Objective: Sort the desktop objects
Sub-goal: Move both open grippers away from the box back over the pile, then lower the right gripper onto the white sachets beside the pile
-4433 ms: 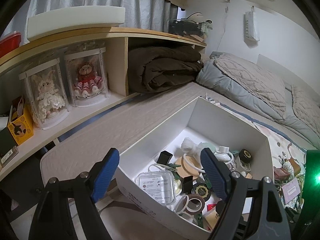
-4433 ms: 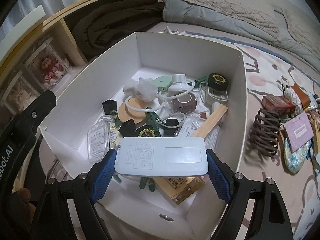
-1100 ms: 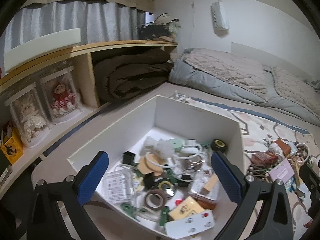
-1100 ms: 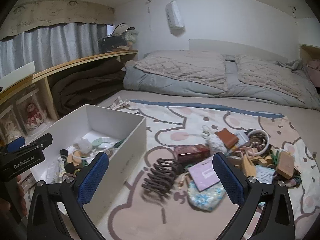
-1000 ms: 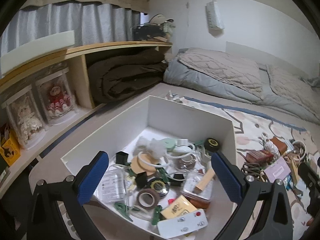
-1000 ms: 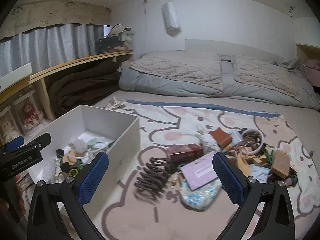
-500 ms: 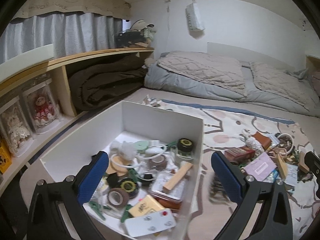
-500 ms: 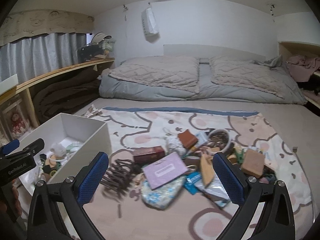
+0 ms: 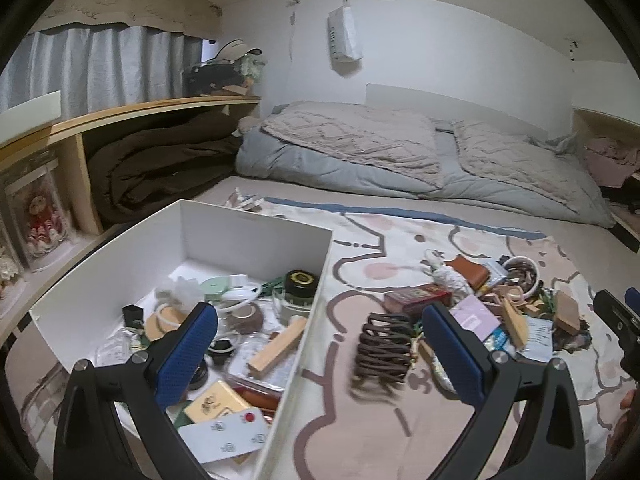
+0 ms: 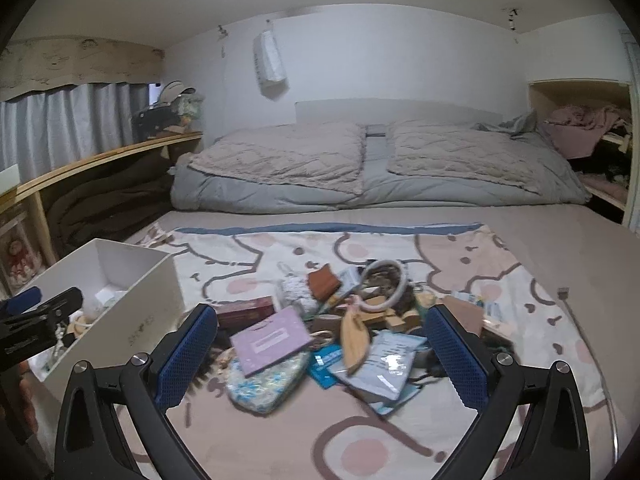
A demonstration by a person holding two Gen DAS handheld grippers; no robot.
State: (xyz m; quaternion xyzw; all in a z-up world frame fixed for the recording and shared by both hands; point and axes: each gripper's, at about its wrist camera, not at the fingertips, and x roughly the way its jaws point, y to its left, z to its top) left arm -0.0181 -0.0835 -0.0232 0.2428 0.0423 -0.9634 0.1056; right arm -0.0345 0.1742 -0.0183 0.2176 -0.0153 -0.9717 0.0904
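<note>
White walls (image 10: 400, 52), grey bedding (image 10: 372, 176), wooden shelf (image 9: 132, 110)

No word or number reads clearly. The valance (image 9: 120, 4) over the curtain carries faint hand-drawn faces and letters, too pale to make out. The white bag (image 9: 344, 36) hanging on the wall shows grey lines of print, too small to read. A white remote (image 9: 228, 436) in the white box (image 9: 256, 236) has a red dot and small round symbols. The yellow packet (image 9: 216, 400) beside it bears a dark emblem. On the box's outer wall, grey lettering is blurred. The purple card (image 10: 270, 338) has an unreadable label strip, and the blue packet (image 10: 326, 362) has smeared white print.
</note>
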